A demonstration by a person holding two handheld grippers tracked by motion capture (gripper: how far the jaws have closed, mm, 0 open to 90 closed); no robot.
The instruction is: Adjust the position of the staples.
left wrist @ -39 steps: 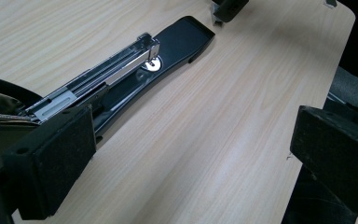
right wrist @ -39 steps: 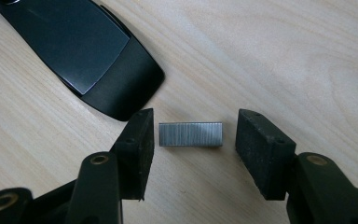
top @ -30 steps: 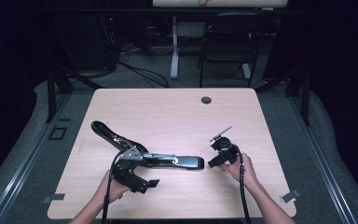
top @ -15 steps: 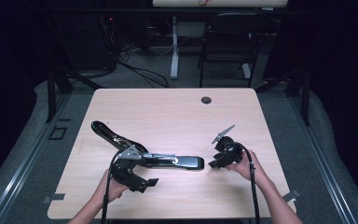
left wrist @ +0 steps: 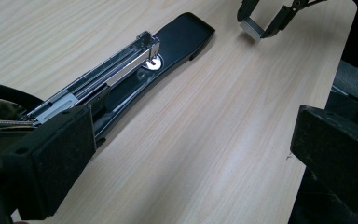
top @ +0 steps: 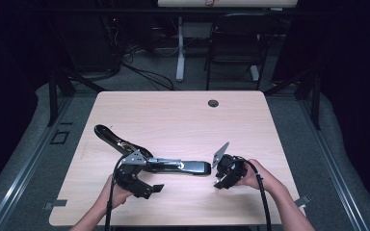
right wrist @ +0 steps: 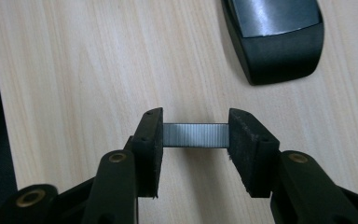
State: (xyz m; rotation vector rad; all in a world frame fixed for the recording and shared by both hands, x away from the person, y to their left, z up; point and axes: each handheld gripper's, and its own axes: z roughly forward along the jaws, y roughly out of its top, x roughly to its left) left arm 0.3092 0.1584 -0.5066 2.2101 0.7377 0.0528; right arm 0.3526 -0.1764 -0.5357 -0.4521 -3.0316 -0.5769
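High view: opened black stapler (top: 173, 166) lies on the surface (top: 183, 115) between left gripper (top: 142, 185) and right gripper (top: 221, 175); left gripper view: fingers (left wrist: 51, 163) spread wide, one beside the stapler (left wrist: 135, 70); right gripper view: fingers (right wrist: 149, 140) pinching staple strip (right wrist: 196, 135) above the surface, near the stapler's front end.

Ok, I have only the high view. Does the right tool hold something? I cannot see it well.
Observer: Yes. In the right gripper view, the right tool clamps a strip of staples by its two ends.
Operator: And the stapler, is it open?
Observer: In the left gripper view the stapler is swung open; its metal magazine lies bare above the base.
Operator: Does the left tool grip it?
Observer: No. The left tool has wide jaws, with the stapler beside one, not between them.
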